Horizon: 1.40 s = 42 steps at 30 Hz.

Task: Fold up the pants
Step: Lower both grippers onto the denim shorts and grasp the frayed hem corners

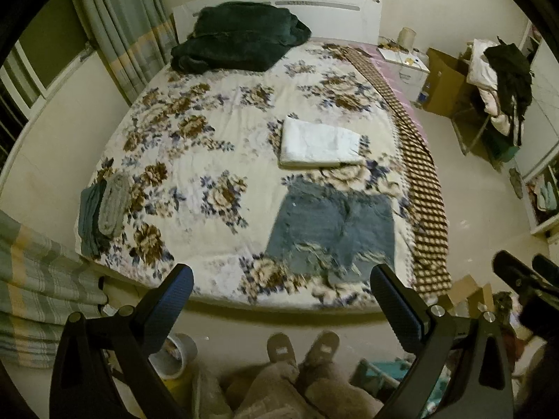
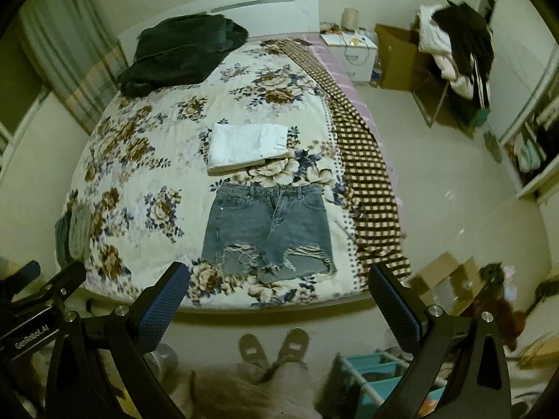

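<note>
Blue ripped denim shorts lie flat on the floral bed cover, waistband away from me, frayed hems near the bed's front edge; they also show in the right wrist view. A folded white garment lies just behind them, also seen in the right wrist view. My left gripper is open and empty, held above the floor in front of the bed. My right gripper is open and empty too, just short of the shorts' hems. Each gripper shows at the edge of the other's view.
A dark green blanket lies at the headboard. Folded grey-green clothes sit at the bed's left edge. A checkered cloth hangs along the right edge. Cardboard boxes, a nightstand and a clothes-laden rack stand at right. My slippered feet are below.
</note>
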Tool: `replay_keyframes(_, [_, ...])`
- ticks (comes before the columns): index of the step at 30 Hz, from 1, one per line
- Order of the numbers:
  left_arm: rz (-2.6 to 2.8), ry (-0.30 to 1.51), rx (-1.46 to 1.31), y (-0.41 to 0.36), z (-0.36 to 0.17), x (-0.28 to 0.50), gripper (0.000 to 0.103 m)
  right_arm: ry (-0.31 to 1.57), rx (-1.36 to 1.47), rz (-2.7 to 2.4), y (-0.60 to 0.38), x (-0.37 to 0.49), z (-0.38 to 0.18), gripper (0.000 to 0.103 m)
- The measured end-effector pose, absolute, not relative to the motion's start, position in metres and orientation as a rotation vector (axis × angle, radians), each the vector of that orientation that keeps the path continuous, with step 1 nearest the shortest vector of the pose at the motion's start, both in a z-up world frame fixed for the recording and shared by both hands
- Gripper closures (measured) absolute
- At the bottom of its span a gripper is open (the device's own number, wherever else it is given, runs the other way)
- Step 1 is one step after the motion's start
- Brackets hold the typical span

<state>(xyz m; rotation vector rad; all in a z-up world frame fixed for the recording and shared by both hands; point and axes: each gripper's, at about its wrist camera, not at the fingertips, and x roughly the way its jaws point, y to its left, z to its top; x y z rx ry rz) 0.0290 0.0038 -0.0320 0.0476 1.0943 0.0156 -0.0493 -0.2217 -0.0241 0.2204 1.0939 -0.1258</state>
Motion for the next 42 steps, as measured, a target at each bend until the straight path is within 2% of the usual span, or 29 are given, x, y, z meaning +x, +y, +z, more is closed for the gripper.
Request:
replay_keyframes(6, [0.08, 1.009, 0.091, 0.0, -0.08, 0.074, 0.0, 1.155, 0.332, -0.173, -0.262, -0.004, -0.092, 0.0])
replay_keyframes(16, [0.196, 1.137, 0.106, -0.068, -0.203, 0.143, 0.0, 1.364, 0.41, -0.063, -0.346, 0.121, -0.239, 0.0])
replay_keyframes(18, [0.214, 1.172, 0.096, -0.09, -0.23, 0.154, 0.0, 1.398, 0.411, -0.022, -0.366, 0.151, -0.272, 0.005])
replay_keyframes(19, [0.224, 1.196, 0.085, -0.103, -0.245, 0.16, 0.0, 1.419, 0.399, -0.008, -0.375, 0.167, -0.291, 0.014])
replay_keyframes(20, [0.231, 1.223, 0.061, -0.118, -0.263, 0.165, 0.0, 1.446, 0.383, 0.015, -0.385, 0.184, -0.311, 0.028])
replay_keyframes(22, [0.251, 1.279, 0.016, -0.148, -0.302, 0.174, 0.0, 1.502, 0.351, 0.07, -0.4, 0.215, -0.35, 0.039])
replay_keyframes(27, [0.229, 1.413, -0.075, -0.219, -0.396, 0.186, 0.0, 1.587, 0.295, 0.139, -0.431, 0.269, -0.432, 0.038])
replay_keyframes(29, [0.223, 1.448, -0.073, -0.244, -0.425, 0.187, 0.0, 1.614, 0.309, 0.163, -0.444, 0.286, -0.463, 0.031])
replay_keyframes(33, [0.202, 1.512, -0.074, -0.285, -0.48, 0.18, 0.0, 1.639, 0.345, 0.21, -0.459, 0.316, -0.519, 0.03])
replay_keyframes(42, [0.225, 1.603, -0.055, -0.32, -0.553, 0.159, 0.002, 1.701, 0.36, 0.304, -0.446, 0.352, -0.619, 0.03])
